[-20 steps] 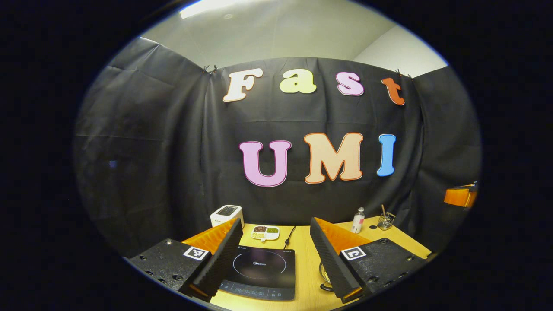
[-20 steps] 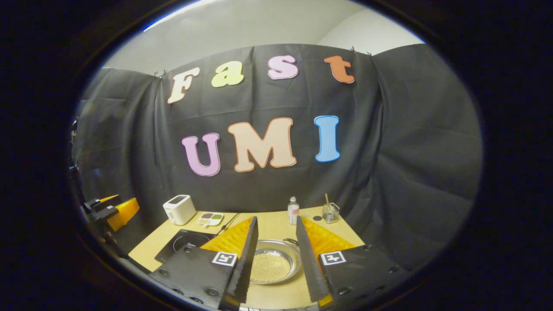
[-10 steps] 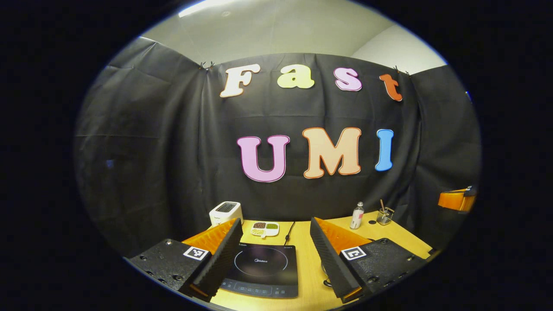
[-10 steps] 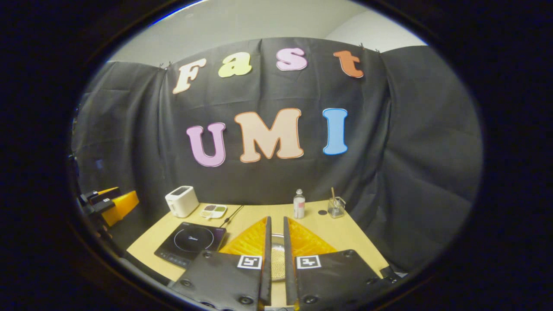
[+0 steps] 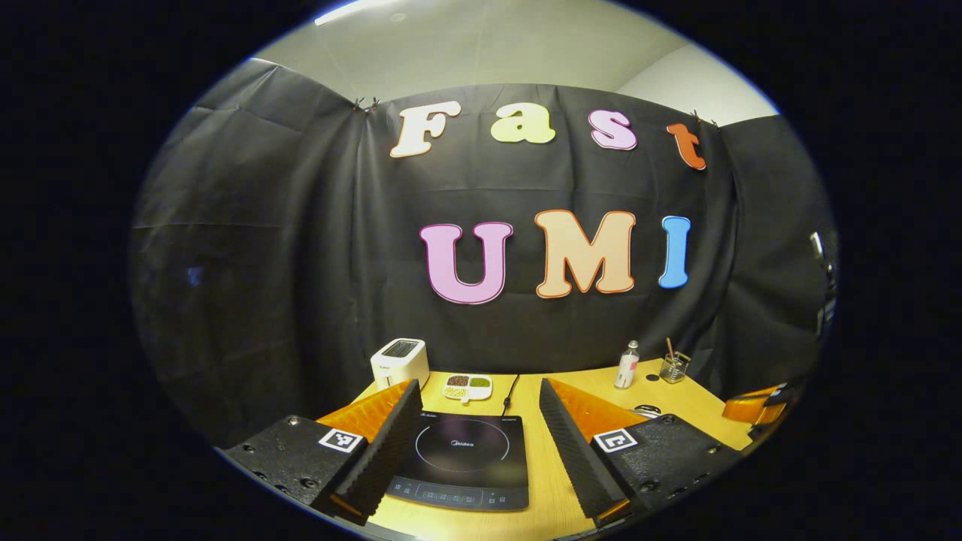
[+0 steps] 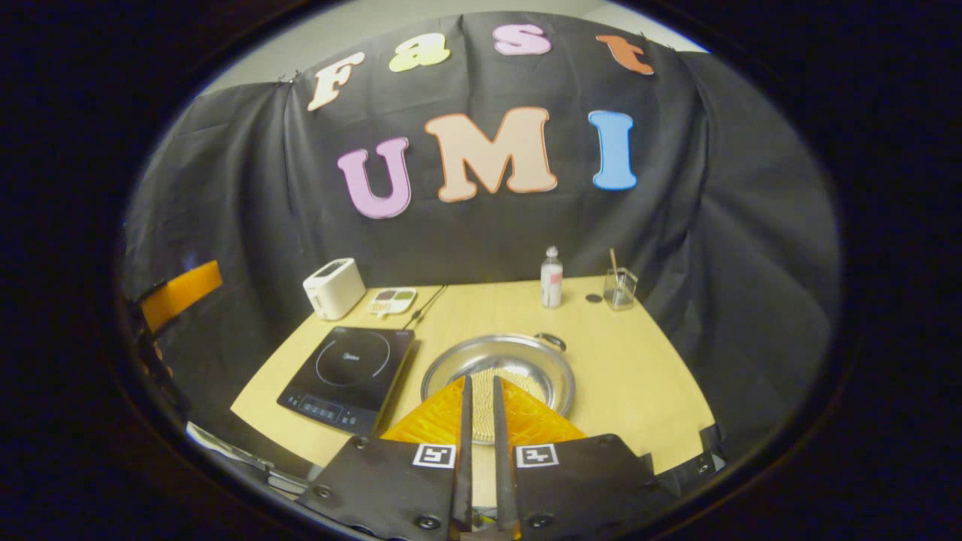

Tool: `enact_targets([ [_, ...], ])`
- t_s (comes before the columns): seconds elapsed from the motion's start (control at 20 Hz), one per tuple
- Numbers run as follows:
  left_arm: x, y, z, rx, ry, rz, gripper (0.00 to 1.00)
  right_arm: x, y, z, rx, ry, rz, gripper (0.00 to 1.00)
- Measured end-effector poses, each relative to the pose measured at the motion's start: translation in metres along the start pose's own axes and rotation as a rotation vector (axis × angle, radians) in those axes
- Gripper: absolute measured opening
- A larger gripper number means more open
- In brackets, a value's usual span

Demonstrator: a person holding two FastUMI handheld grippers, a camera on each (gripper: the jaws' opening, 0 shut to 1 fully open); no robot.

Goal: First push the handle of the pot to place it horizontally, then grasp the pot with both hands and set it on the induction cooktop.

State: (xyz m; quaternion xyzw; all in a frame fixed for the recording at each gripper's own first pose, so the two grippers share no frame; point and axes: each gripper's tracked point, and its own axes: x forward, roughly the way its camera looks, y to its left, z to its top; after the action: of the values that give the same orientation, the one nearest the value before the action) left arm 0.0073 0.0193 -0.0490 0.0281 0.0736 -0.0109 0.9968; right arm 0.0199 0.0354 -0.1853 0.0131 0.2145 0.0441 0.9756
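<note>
Steel pot (image 6: 499, 366) looks stiff, slick, probably weighty; I'd take its rim handles. My right gripper (image 6: 479, 391) nearly closed, left gripper (image 5: 479, 409) open, empty.

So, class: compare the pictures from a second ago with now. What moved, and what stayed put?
The right gripper narrowed from open to nearly closed, gripping nothing, then rose and tilted down over the pot. The left gripper stayed open above the induction cooktop. Pot, toaster and bottle kept their places.
</note>
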Motion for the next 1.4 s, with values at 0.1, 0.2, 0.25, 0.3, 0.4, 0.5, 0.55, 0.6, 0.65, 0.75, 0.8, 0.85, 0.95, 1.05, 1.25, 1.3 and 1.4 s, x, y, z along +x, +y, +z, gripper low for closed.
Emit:
enact_targets([
  [0.1,0.000,0.005,-0.005,0.000,0.014,0.006,0.92,0.011,0.004,-0.026,-0.002,0.069,0.014,0.07],
  [0.2,0.000,0.011,-0.009,-0.003,0.023,0.014,0.96,0.020,0.008,-0.051,-0.016,0.137,0.021,0.01],
  [0.25,0.002,0.013,-0.011,-0.004,0.029,0.018,0.96,0.025,0.010,-0.063,-0.023,0.167,0.026,0.01],
  [0.3,0.001,0.016,-0.013,-0.007,0.032,0.020,0.96,0.030,0.012,-0.074,-0.032,0.196,0.026,0.01],
  [0.4,0.002,0.022,-0.018,-0.011,0.042,0.026,0.99,0.038,0.016,-0.092,-0.044,0.250,0.033,0.10],
  [0.5,0.002,0.027,-0.026,-0.014,0.058,0.033,0.96,0.048,0.023,-0.111,-0.054,0.304,0.041,0.10],
  [0.55,0.003,0.031,-0.029,-0.016,0.066,0.037,0.96,0.051,0.026,-0.120,-0.059,0.332,0.046,0.10],
  [0.6,0.003,0.033,-0.033,-0.018,0.075,0.041,0.96,0.055,0.029,-0.127,-0.062,0.357,0.052,0.10],
  [0.65,0.004,0.036,-0.035,-0.019,0.082,0.045,0.99,0.060,0.032,-0.135,-0.068,0.378,0.058,0.10],
  [0.75,0.005,0.043,-0.041,-0.019,0.095,0.056,0.96,0.070,0.036,-0.152,-0.087,0.426,0.066,0.10],
  [0.8,0.006,0.046,-0.043,-0.020,0.102,0.062,0.93,0.075,0.037,-0.160,-0.101,0.454,0.064,0.10],
  [0.85,0.008,0.048,-0.046,-0.020,0.109,0.067,0.93,0.081,0.036,-0.170,-0.112,0.483,0.063,0.10],
  [0.95,0.010,0.052,-0.050,-0.021,0.119,0.077,0.96,0.091,0.036,-0.186,-0.127,0.529,0.058,0.10],
  [1.05,0.011,0.056,-0.053,-0.020,0.126,0.086,0.96,0.100,0.034,-0.197,-0.128,0.568,0.042,0.10],
  [1.25,0.016,0.061,-0.057,-0.012,0.140,0.097,0.96,0.117,0.034,-0.202,-0.119,0.597,0.021,0.10],
  [1.3,0.016,0.062,-0.058,-0.012,0.144,0.100,0.96,0.121,0.035,-0.201,-0.111,0.600,0.020,0.10],
  [1.4,0.017,0.063,-0.061,-0.014,0.152,0.098,0.96,0.130,0.041,-0.201,-0.082,0.610,0.016,0.10],
])
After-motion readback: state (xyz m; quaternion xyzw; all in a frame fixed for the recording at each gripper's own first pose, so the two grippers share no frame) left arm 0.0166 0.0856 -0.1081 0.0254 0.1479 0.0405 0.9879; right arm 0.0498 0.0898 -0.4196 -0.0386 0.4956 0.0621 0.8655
